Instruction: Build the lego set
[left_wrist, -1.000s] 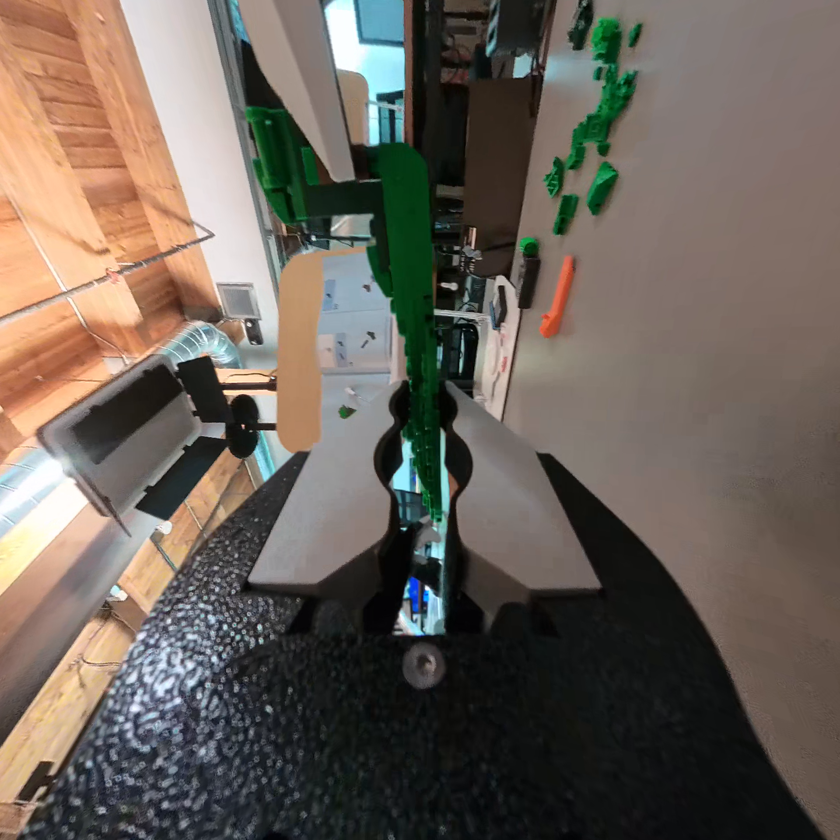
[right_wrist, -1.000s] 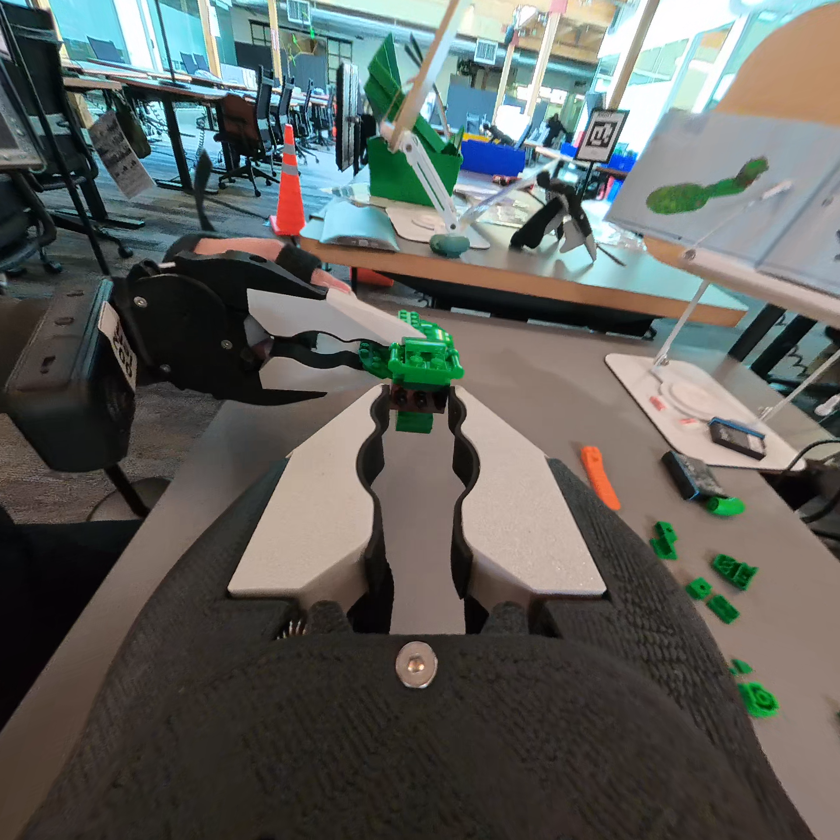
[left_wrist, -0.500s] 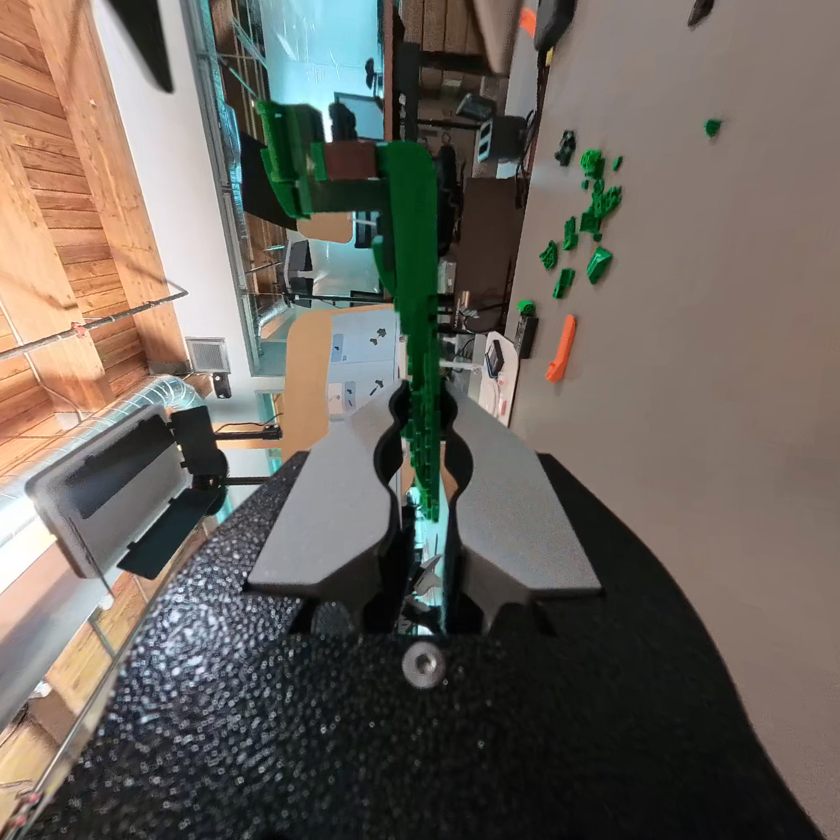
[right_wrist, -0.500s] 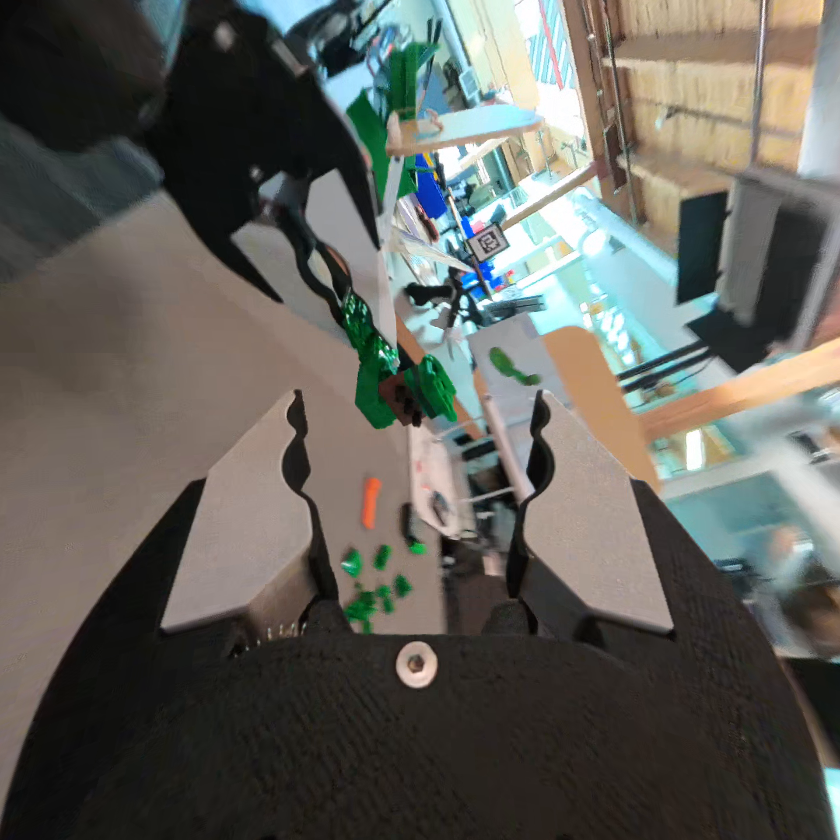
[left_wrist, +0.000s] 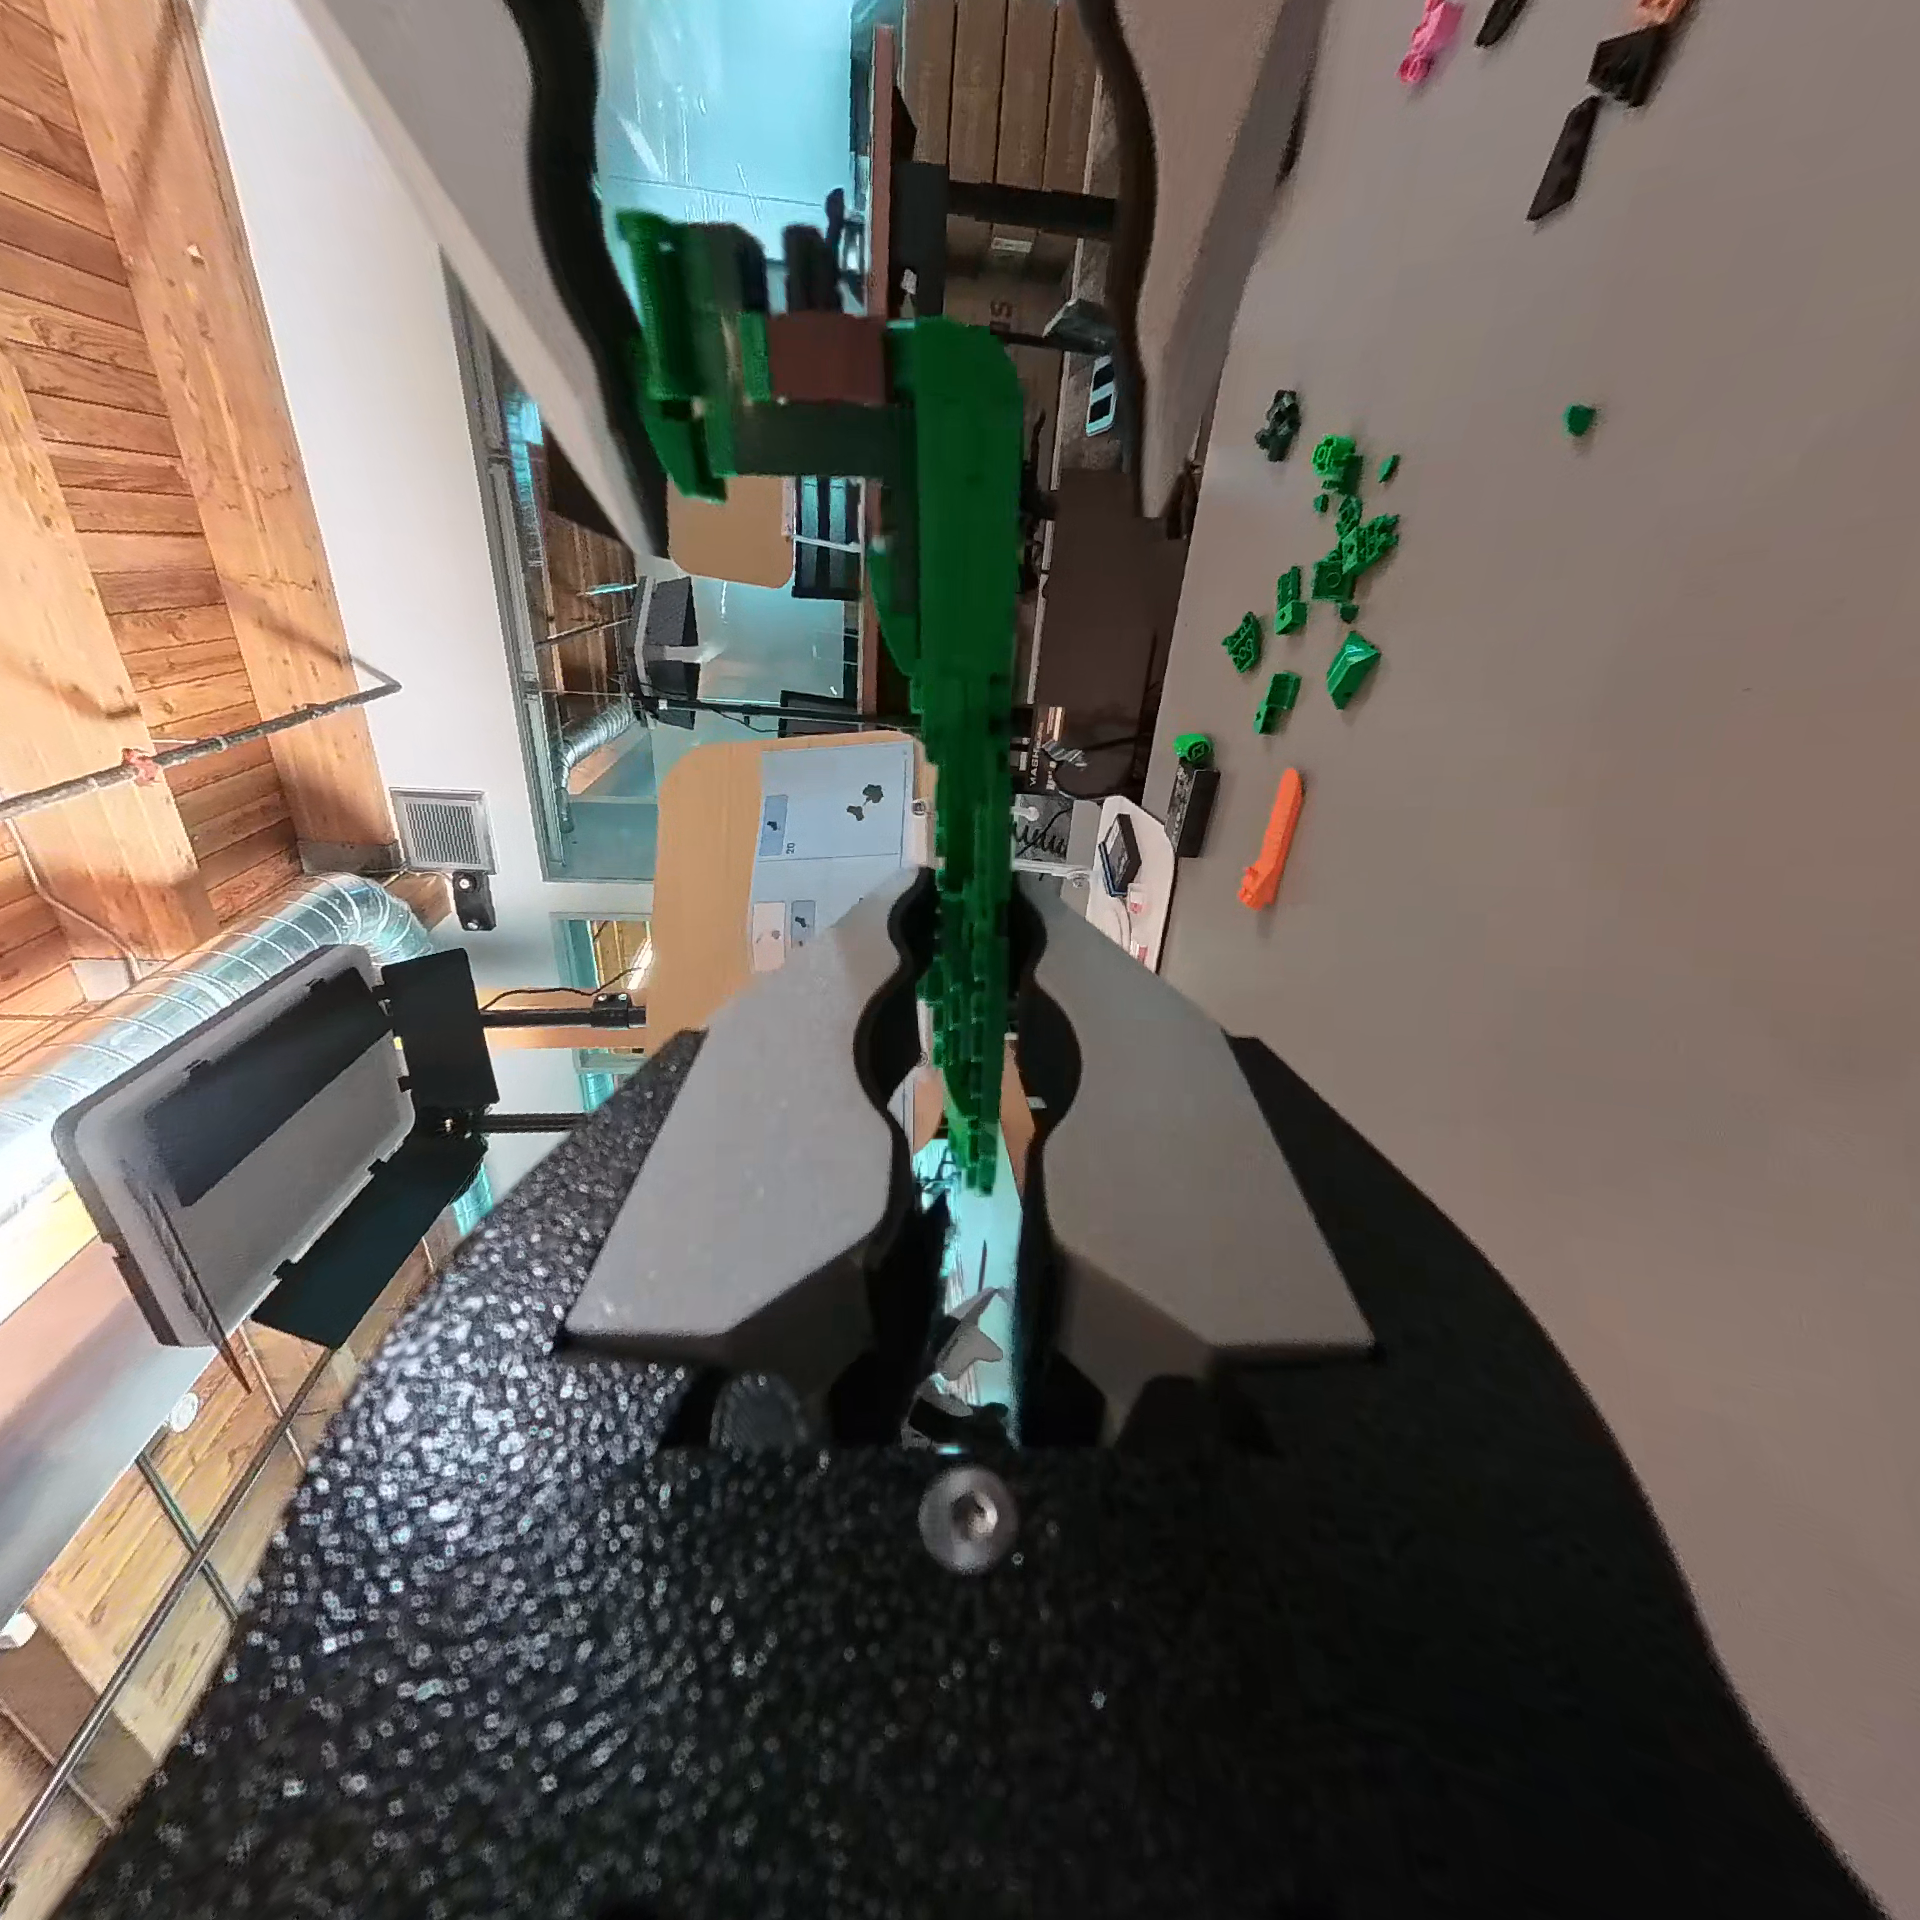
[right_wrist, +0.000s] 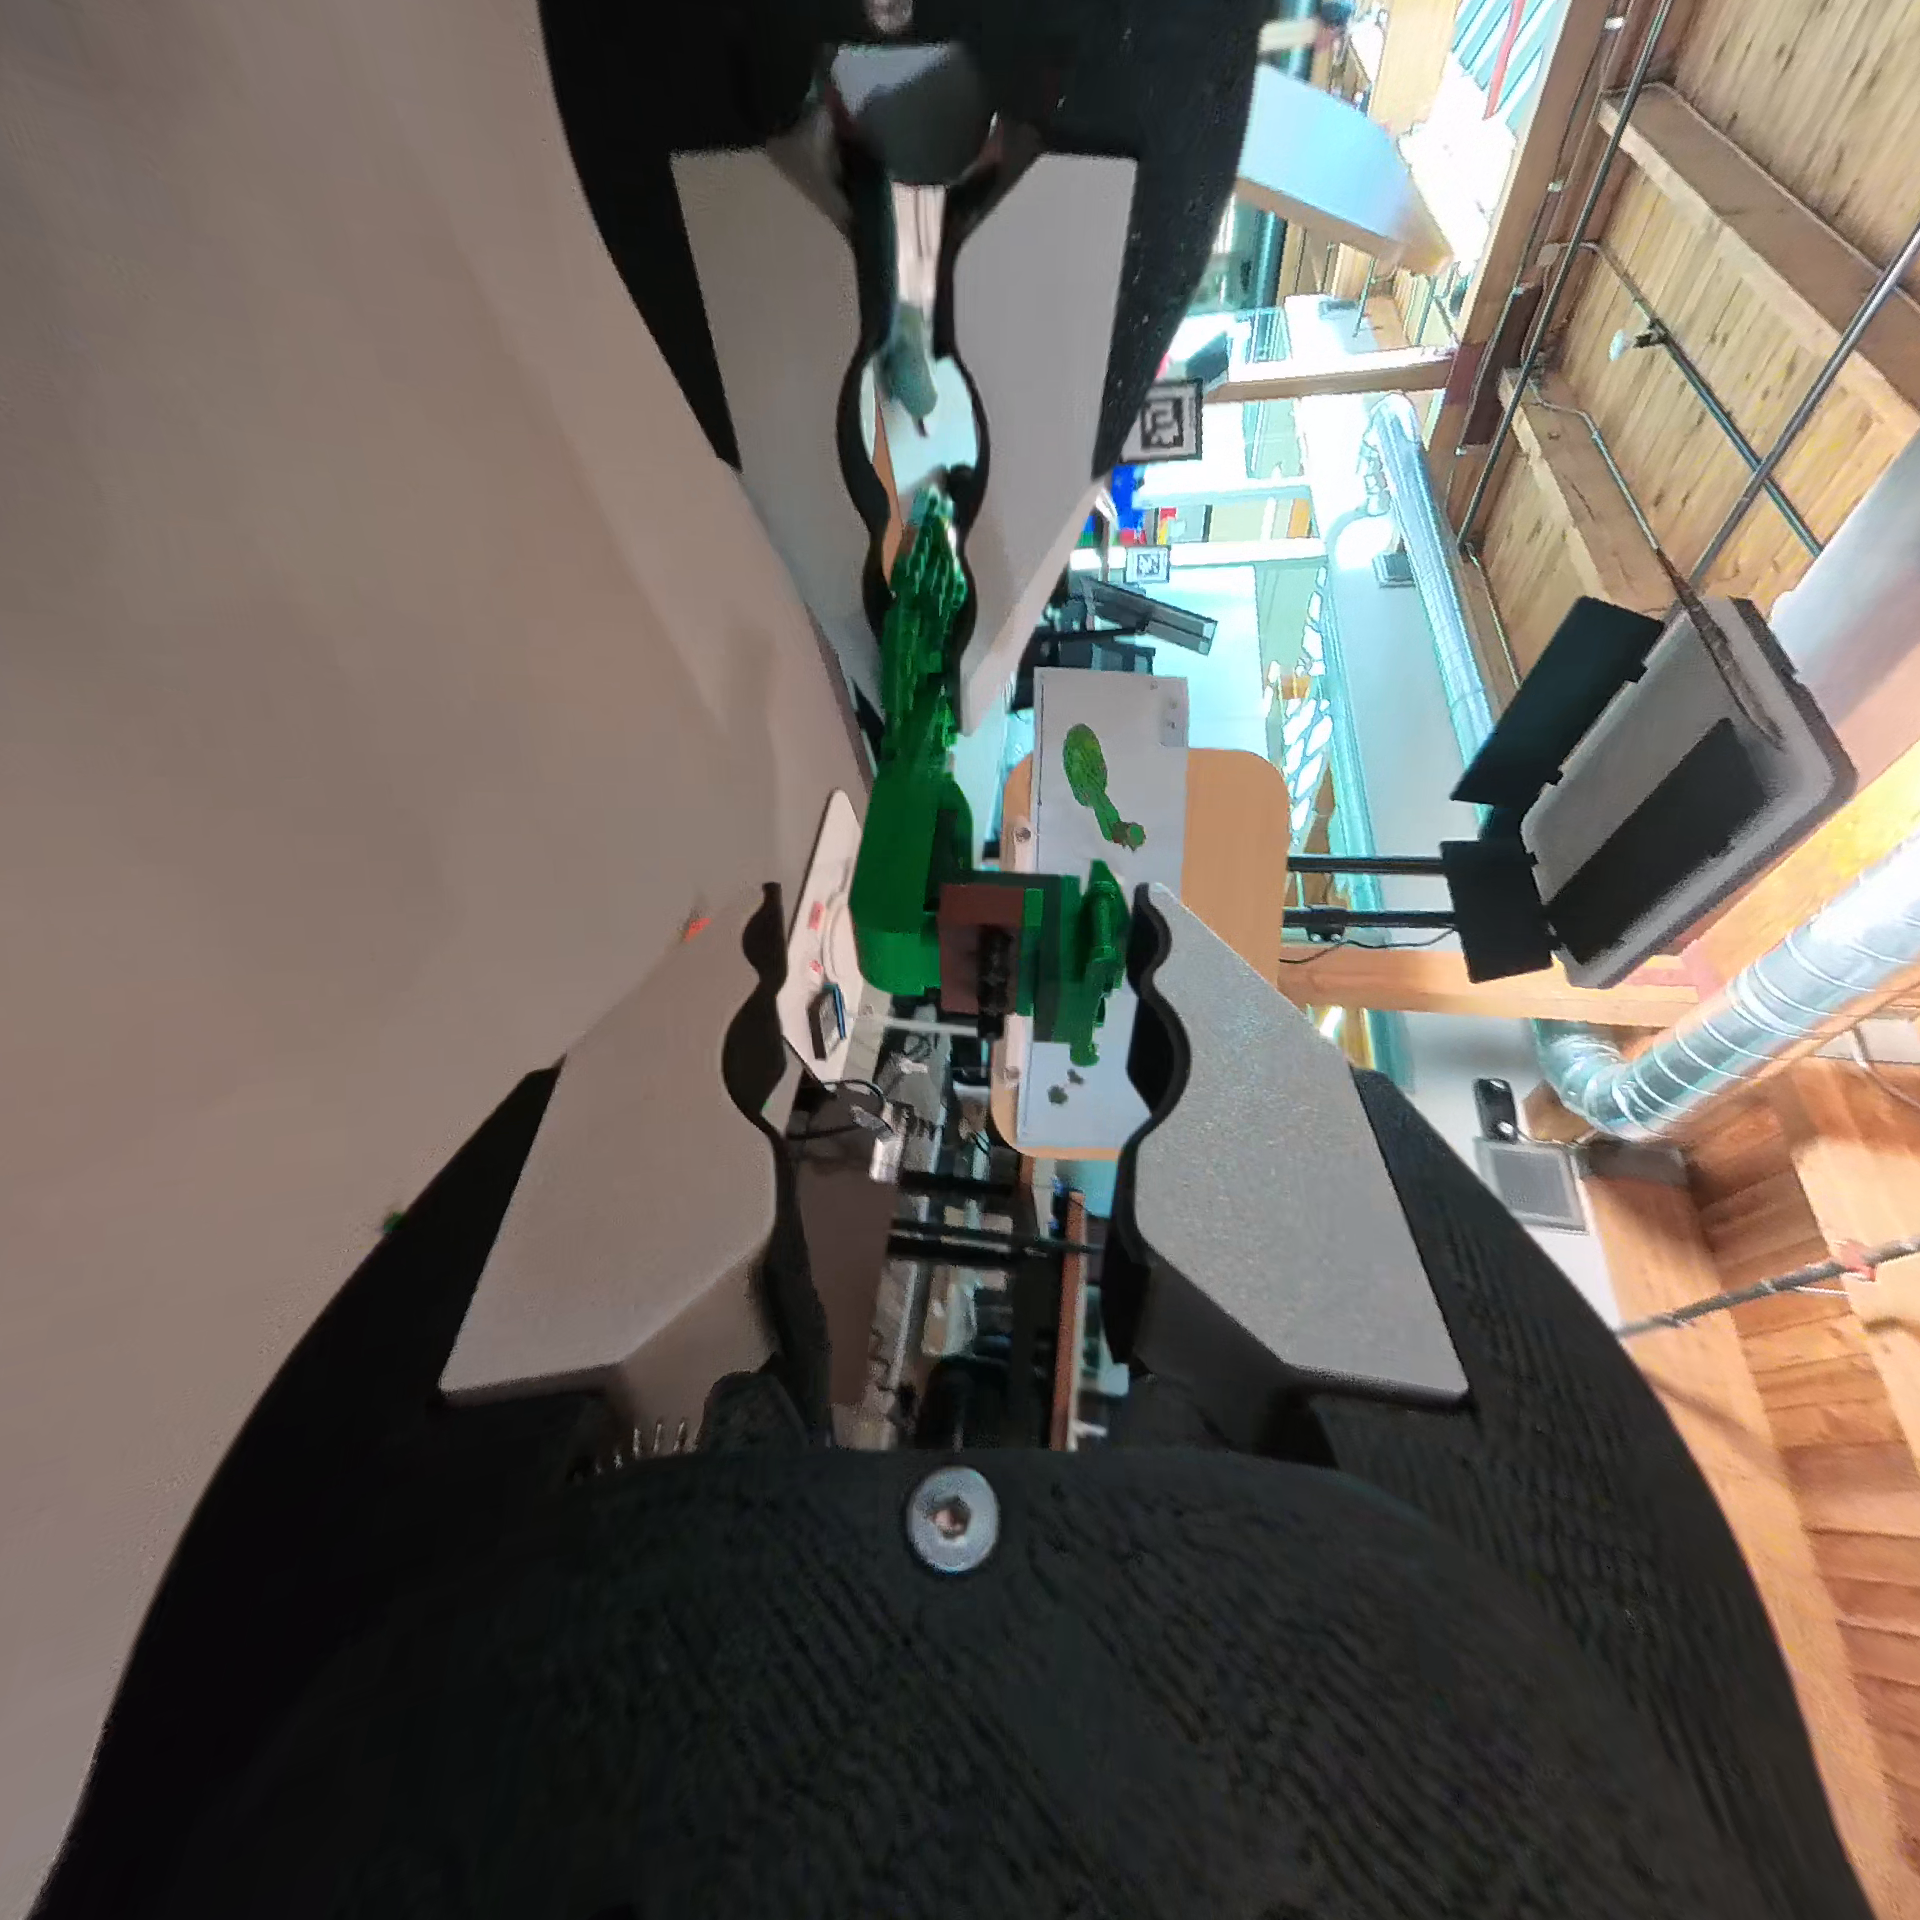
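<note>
My left gripper (left_wrist: 971, 914) is shut on the near end of a long green lego assembly (left_wrist: 961, 644) and holds it in the air beside the grey table (left_wrist: 1558, 1039). The assembly's far end carries a brown block (left_wrist: 826, 358) and a green piece (left_wrist: 675, 343). My right gripper (right_wrist: 956, 914) is open and straddles that end (right_wrist: 1070, 956). Its right finger (right_wrist: 1158, 966) is close to the green end piece, and its left finger (right_wrist: 753, 987) stands clear of it. The right wrist view shows the left gripper (right_wrist: 920, 582) clamped on the assembly. The left wrist view shows the right gripper's fingers (left_wrist: 1184, 260) spread.
Both views are rolled sideways. Several loose green pieces (left_wrist: 1330, 582), an orange brick separator (left_wrist: 1273, 836) and black pieces (left_wrist: 1569, 156) lie on the table. An instruction booklet on a stand (right_wrist: 1112, 790) is behind the assembly. A small black box (left_wrist: 1195, 810) sits near the table's far edge. My right fingertips sit around 6 cm from my left ones.
My right gripper let go of the brown and green end, opened wide, rolled over, and now partly narrowed around that end again. My left gripper kept its hold and rolled with the assembly.
</note>
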